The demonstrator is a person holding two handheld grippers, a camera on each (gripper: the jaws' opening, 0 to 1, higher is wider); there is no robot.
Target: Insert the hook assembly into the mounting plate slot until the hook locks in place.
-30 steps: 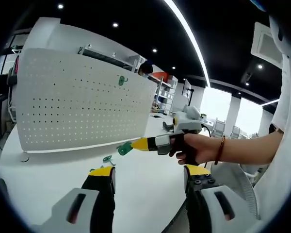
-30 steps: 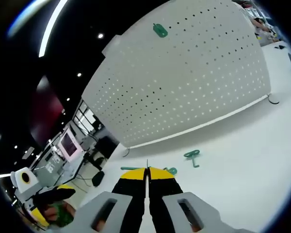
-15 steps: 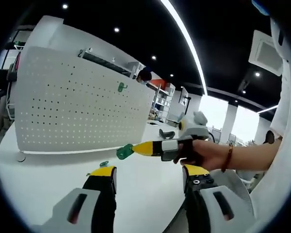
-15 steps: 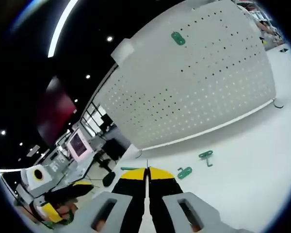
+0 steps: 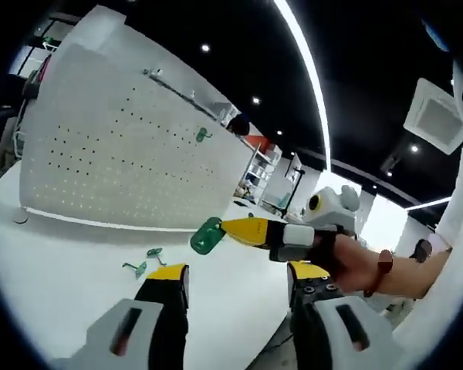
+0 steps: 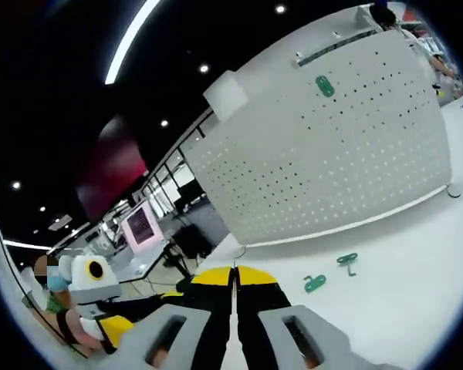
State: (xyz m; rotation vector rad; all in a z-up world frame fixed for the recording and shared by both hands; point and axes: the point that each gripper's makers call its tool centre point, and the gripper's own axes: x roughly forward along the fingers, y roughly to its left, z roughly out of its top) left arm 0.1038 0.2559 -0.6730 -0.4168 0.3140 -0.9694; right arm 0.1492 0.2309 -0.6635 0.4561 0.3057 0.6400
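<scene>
White tabletop (image 5: 69,270) carries an upright white pegboard (image 5: 116,166) with one green hook (image 5: 203,136) hung high on it. Two loose green hooks (image 5: 143,260) lie on the table. The left gripper (image 5: 235,276) hangs open, holding nothing. The right gripper (image 5: 225,230) is clenched on a green hook piece (image 5: 207,236). Ceiling lights glow overhead.

Green hook (image 5: 207,236) partly hidden between right gripper (image 5: 230,229) fingers.
</scene>
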